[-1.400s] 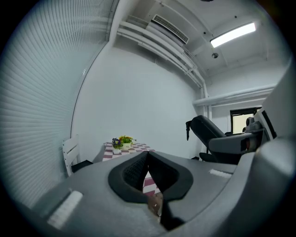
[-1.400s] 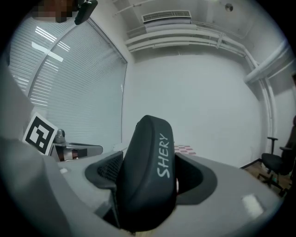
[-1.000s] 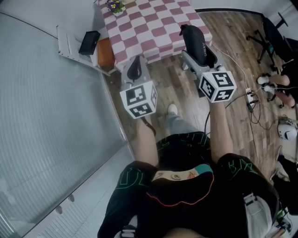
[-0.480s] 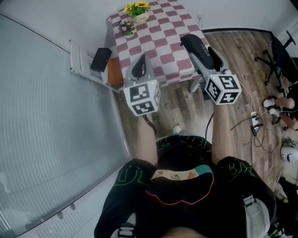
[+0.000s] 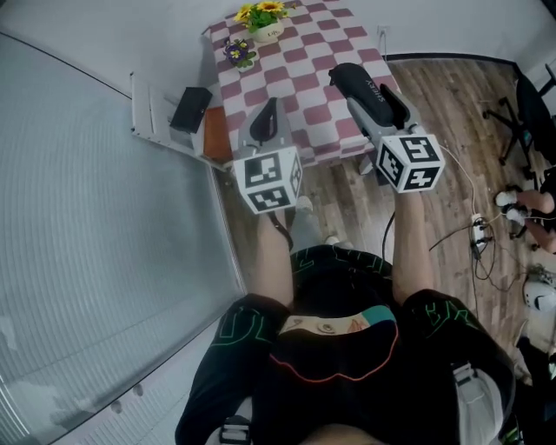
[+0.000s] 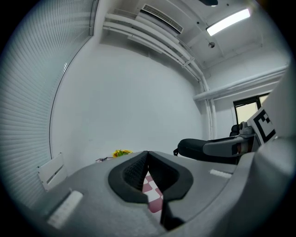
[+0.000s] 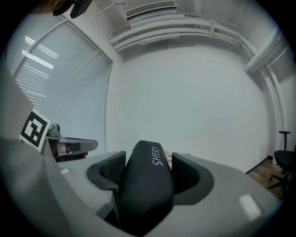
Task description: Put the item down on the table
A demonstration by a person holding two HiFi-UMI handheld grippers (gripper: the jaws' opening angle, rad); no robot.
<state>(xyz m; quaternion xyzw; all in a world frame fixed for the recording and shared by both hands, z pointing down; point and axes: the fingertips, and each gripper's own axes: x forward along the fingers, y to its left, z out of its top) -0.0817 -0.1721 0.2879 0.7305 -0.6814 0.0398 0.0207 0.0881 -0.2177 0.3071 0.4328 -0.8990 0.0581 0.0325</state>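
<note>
The black case (image 5: 360, 84) is up in the air in the right gripper (image 5: 375, 117). It has not been put down yet. It sits between the two jaws, which are closing on it, and their pads look to be pressed against its sides, so I think it is held fast. The case is long, and it sticks out past the jaws. Its long way runs from near and right to far and left, much the same way the gripper points. From above, it seems to hang over the near right corner of the table (image 5: 300, 52), the one with the pink and white squares. So the table top is under the case and a bit farther off, and I think the next move is forward and down. The right hand is the one to do it. The left gripper (image 5: 269, 108) is over the near edge of the table, well apart from the case, with its jaws shut and nothing in them. The flowers (image 5: 261, 12) stand at the far end, out of the way.
</note>
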